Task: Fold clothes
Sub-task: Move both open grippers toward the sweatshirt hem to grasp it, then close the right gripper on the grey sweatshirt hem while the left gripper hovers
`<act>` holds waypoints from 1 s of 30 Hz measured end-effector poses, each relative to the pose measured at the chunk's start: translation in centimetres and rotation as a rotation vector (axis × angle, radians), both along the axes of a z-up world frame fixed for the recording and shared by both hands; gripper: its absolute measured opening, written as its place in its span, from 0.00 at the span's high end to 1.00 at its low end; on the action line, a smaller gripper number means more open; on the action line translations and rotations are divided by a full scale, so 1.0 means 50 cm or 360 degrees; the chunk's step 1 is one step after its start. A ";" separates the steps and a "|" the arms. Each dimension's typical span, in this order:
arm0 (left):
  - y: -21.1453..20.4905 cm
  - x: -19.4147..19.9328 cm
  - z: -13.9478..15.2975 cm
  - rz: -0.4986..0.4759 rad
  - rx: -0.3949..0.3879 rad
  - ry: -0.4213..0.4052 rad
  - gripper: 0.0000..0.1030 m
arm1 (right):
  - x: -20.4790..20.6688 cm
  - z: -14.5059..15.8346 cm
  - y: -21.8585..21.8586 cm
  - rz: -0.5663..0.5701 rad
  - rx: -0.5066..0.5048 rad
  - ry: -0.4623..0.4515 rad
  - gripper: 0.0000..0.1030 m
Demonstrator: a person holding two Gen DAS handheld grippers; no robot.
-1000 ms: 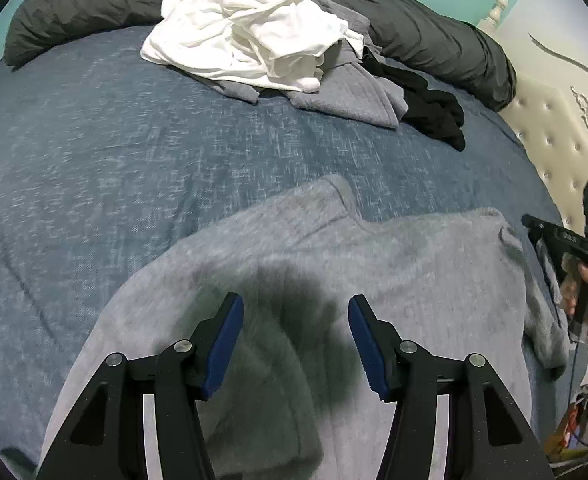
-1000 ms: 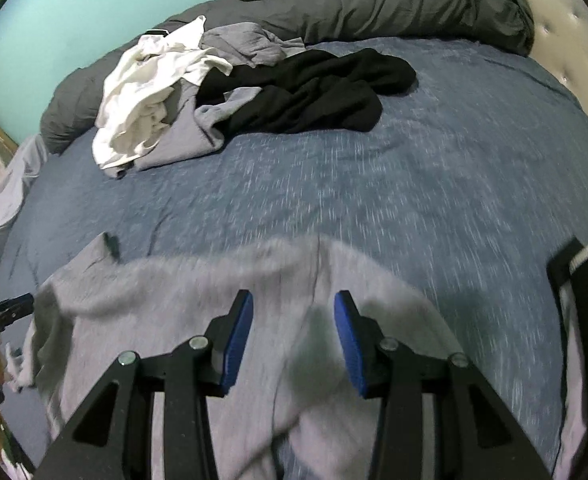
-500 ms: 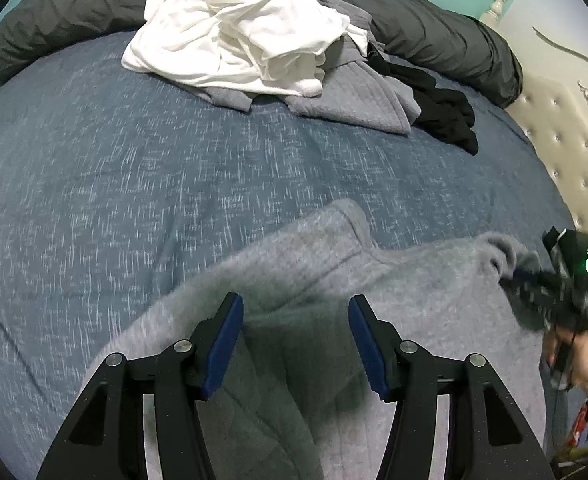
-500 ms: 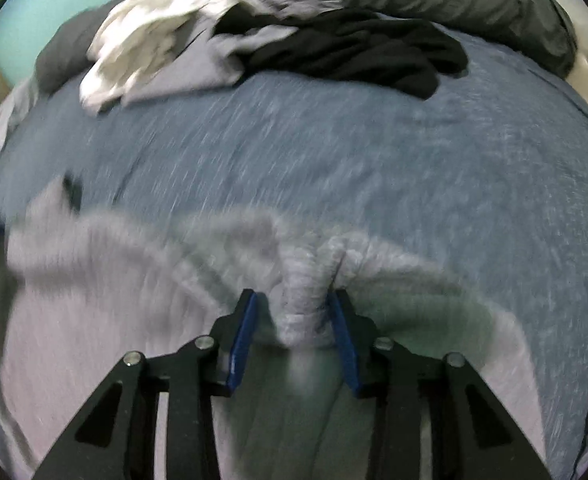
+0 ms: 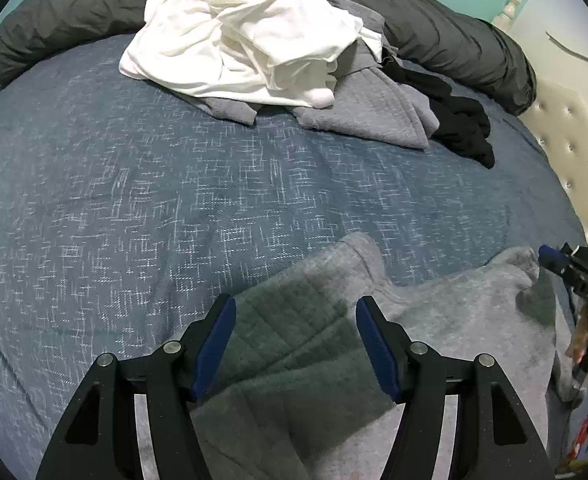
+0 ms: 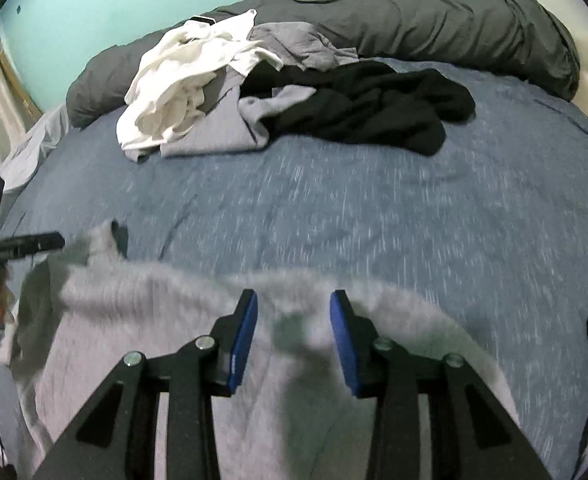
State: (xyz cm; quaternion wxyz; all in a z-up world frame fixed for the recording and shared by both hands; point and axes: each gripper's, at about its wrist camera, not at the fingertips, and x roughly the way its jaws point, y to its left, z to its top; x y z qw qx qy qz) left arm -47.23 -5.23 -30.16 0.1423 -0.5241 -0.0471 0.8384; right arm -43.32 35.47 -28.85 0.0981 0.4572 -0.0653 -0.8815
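- Left wrist view: my left gripper [image 5: 296,338] is opening, jaws apart over the grey sweatshirt [image 5: 434,320], nothing pinched. A second ago the cloth lay flatter; now its far edge is bunched up toward my right gripper [image 5: 550,261].
- Right wrist view: my right gripper [image 6: 293,334] had a fold clamped half a second ago; now the pads stand apart above the blurry cloth, so that fold's dropped.
- No containers, just 1 pile of unfolded clothes [image 6: 254,92] at the far side of the bed [image 6: 374,208].

Blue bed [image 5: 174,184] bears grey garment [image 5: 434,320], clothes pile [image 5: 254,32].
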 end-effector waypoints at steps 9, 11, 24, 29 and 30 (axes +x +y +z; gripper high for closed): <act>0.009 0.012 -0.022 -0.0016 0.0001 0.0021 0.35 | -0.045 -0.068 -0.075 0.0122 0.0015 -0.0173 0.82; 0.008 0.018 -0.020 -0.0035 -0.0008 0.0031 0.35 | -0.029 -0.083 -0.090 0.0161 0.0033 -0.0176 0.90; 0.013 0.049 0.004 -0.0082 -0.0005 0.0067 0.35 | 0.117 -0.095 -0.123 0.0398 0.0107 -0.0146 0.98; 0.017 0.050 0.006 -0.0077 0.0014 0.0062 0.35 | 0.132 -0.084 -0.108 0.0393 0.0032 -0.0138 0.98; 0.020 0.050 0.005 -0.0085 0.0007 0.0062 0.35 | 0.128 -0.075 -0.101 0.0361 -0.0015 -0.0118 0.96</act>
